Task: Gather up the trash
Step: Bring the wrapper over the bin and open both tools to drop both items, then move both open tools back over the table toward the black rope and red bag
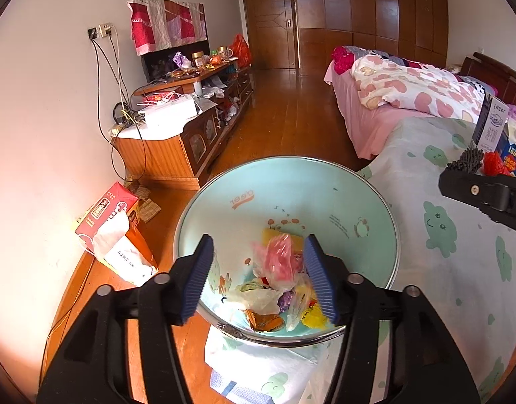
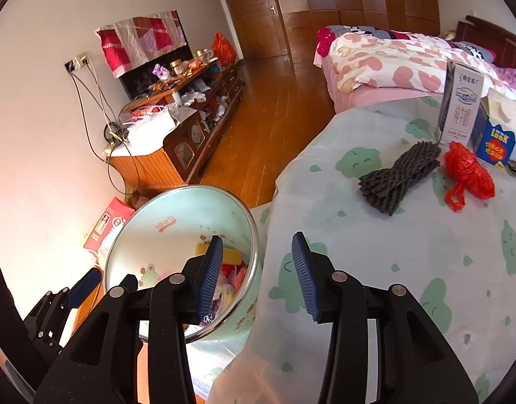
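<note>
Bright daylight fills both views; the wall (image 1: 39,168) glows overexposed pinkish at left, and fisheye bending darkens the rims.

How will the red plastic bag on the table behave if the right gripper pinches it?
The red bag looks like thin crumpled film, so it is probably light and floppy. Its loose handles trail out and would likely dangle. Glossy plastic may slip in the open right gripper.

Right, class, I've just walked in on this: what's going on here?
A person with a tool in each hand is collecting trash in a bedroom. The left tool hangs open and empty over a mint bin already holding wrappers. The right tool, also open and empty, points across the covered table, where a grey cord bundle, a red plastic bag and two cartons lie uncollected.
</note>
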`<control>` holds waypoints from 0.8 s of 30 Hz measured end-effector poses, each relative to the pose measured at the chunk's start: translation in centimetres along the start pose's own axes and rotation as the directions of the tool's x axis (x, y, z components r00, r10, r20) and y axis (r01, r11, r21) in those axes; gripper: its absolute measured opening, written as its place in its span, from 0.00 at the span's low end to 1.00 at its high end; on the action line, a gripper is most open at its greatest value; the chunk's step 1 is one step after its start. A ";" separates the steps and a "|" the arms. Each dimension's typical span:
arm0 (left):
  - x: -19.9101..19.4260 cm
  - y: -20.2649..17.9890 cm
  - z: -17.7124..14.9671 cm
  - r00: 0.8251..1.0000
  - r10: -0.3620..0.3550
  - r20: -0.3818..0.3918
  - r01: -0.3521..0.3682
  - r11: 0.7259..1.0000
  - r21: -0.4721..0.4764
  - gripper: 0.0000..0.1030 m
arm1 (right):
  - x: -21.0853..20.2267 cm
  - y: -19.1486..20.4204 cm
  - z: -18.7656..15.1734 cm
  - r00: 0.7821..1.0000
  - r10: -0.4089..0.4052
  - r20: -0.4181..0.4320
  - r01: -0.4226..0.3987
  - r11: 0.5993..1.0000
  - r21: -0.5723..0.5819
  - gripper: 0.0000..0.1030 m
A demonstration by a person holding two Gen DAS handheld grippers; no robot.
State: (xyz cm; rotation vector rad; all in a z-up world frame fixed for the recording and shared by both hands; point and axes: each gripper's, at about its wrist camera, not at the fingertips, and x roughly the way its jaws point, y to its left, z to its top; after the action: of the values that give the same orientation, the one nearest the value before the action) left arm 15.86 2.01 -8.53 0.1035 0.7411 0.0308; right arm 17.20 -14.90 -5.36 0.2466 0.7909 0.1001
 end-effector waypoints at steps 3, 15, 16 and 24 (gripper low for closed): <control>-0.5 0.0 0.0 1.000 0.013 0.009 -0.013 1.000 -0.010 0.67 | -1.1 -0.9 0.1 0.999 -0.024 0.033 0.024 1.000 0.012 0.63; -3.0 -1.0 -0.1 0.999 0.031 0.040 -0.031 0.999 -0.011 0.84 | -4.6 -5.5 -0.7 0.988 -0.136 0.073 0.133 0.990 0.051 0.88; -3.2 -1.1 -0.1 0.999 0.030 0.043 -0.030 0.999 -0.012 0.84 | -5.0 -6.1 -0.8 0.985 -0.156 0.077 0.152 0.987 0.054 0.89; -5.5 -2.2 -0.1 0.997 0.033 0.074 -0.032 0.999 -0.012 0.91 | -6.9 -8.9 -2.4 0.959 -0.265 0.102 0.263 0.964 0.034 0.90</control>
State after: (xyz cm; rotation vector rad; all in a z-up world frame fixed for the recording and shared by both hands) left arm 11.72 -0.57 -5.17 0.1059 0.6655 0.0615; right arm 10.62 -24.32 -4.44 0.1611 0.7128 -0.1723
